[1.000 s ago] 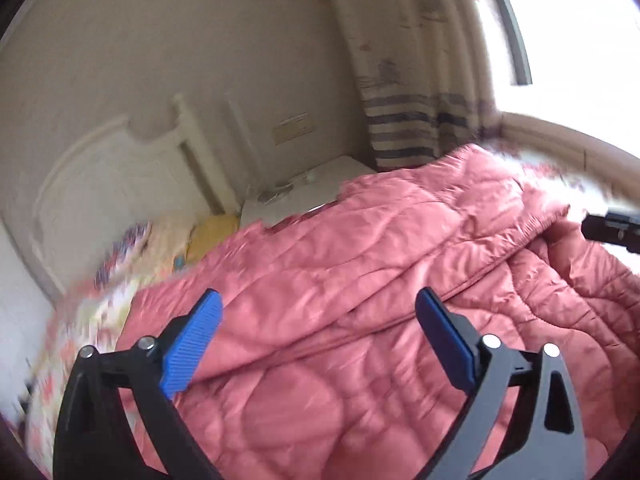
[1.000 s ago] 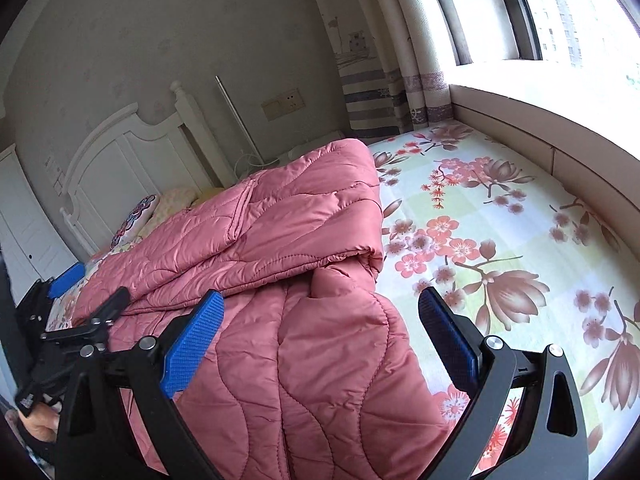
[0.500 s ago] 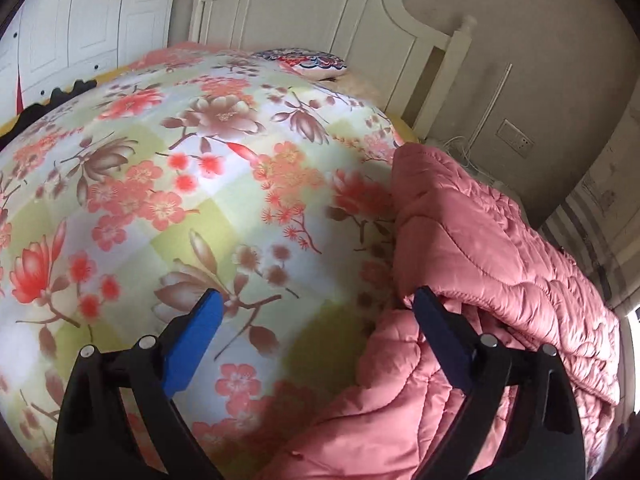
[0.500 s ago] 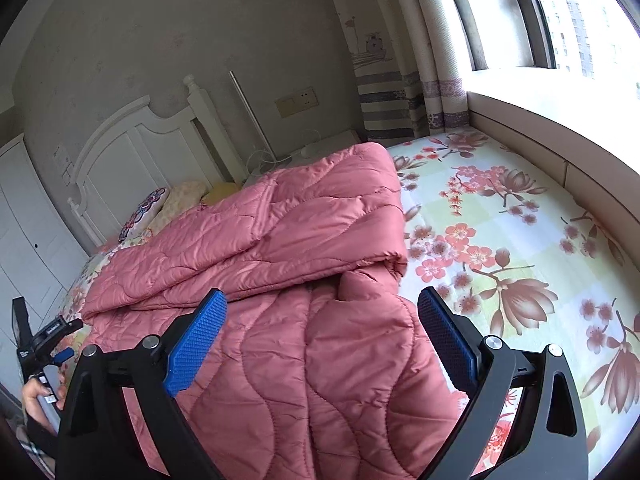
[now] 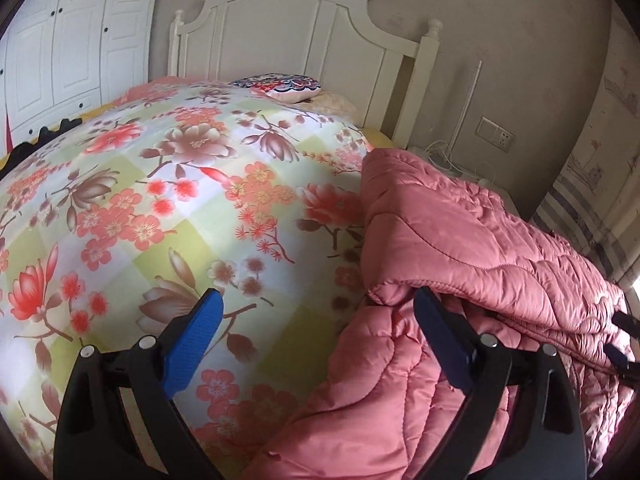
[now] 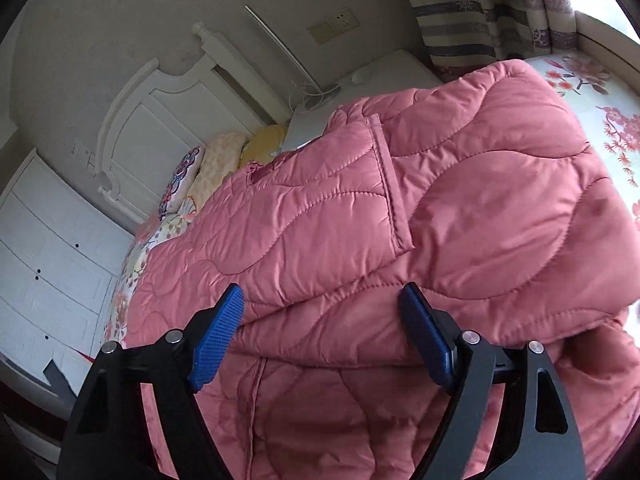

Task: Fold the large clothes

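The left gripper stands wide open, gripping nothing, over the sheet at the coat's left edge; the right gripper is closing, a coat fold between its pads, unpinched; the coat lies folded on the bed's right.

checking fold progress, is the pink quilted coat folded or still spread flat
Partly folded: the pink quilted coat has one layer doubled over another, its folded edge overhanging the lower layer, on the floral bed sheet.

no readable text, labels, brands or nos. in either view. nothing printed on the coat, bedsheet, headboard or wall socket. curtain has small pics, too blurry to make out any wording.
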A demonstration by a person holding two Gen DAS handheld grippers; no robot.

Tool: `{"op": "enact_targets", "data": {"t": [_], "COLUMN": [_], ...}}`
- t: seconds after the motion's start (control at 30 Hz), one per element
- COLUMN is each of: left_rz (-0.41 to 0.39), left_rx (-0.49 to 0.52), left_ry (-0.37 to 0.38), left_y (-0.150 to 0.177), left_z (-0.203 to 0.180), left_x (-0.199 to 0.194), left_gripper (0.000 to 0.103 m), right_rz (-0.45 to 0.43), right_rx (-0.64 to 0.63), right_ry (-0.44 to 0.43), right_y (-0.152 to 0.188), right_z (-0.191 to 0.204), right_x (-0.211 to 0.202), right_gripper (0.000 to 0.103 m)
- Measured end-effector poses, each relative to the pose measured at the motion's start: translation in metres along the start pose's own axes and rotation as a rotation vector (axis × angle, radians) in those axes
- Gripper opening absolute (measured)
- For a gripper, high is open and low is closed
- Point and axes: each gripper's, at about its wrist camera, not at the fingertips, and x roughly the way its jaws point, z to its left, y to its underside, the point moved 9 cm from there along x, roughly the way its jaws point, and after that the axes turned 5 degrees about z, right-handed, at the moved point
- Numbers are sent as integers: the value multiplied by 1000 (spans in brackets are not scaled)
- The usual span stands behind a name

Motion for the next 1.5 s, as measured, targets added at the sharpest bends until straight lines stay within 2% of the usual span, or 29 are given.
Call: {"op": "enact_targets", "data": {"t": [0.1,0.13,0.17,0.23,0.27,0.33,0.43,0.5,0.6,0.67,0.77,0.87,1.0,1.07,1.13,1.17,1.23,1.4,1.47,1.5], "left_rz": [-10,-13,-14,-14,-15,-26,-69,-87,-118,-135,-152,-114,14,88,188,211,205,195,192,191], "left_rx": [29,34,37,35,31,18,2,1,0,-2,6,82,204,249,271,277,293,309,309,308], "left_ry": [2,3,4,8,9,13,25,28,37,45,82,146,212,187,107,89,89,87,86,86], "left_y": [0,-1,-1,-1,-2,-2,-5,-6,-9,-14,-31,-51,-52,-41,-20,-12,-5,-5,-5,-5], "left_z": [-5,-5,-5,-4,-3,-1,2,2,1,0,-13,-52,-112,-127,-126,-123,-119,-118,-117,-118], "left_x": [-1,-2,-2,-2,-2,-5,-14,-18,-25,-32,-50,-57,-26,4,46,58,70,69,69,69], "left_gripper": [95,95,96,96,96,96,96,96,96,96,99,101,101,101,101,101,101,101,101,101], "right_rz": [-47,-68,-82,-114,-155,-228,-290,-269,-214,-165,-162,-159,-162,-163,-165,-164,-161,-186,-292,-365], "right_rx": [3,9,12,29,30,-8,-33,-8,24,84,83,48,46,42,38,39,38,58,121,130], "right_ry": [34,36,35,10,-19,-33,5,25,109,91,82,89,88,90,93,91,87,89,121,168], "right_y": [-8,-12,-14,-17,-19,-20,-14,-8,0,6,5,7,8,9,13,13,13,12,9,6], "right_z": [5,6,7,9,12,19,11,-4,-36,-53,-55,-50,-52,-53,-52,-52,-52,-56,-64,-66], "right_x": [13,14,14,7,-6,-33,-67,-69,-54,-38,-35,-34,-32,-32,-34,-33,-33,-43,-70,-87], "right_gripper": [74,58,36,19,17,16,16,16,16,16,16,16,16,16,16,16,16,20,33,33]}}
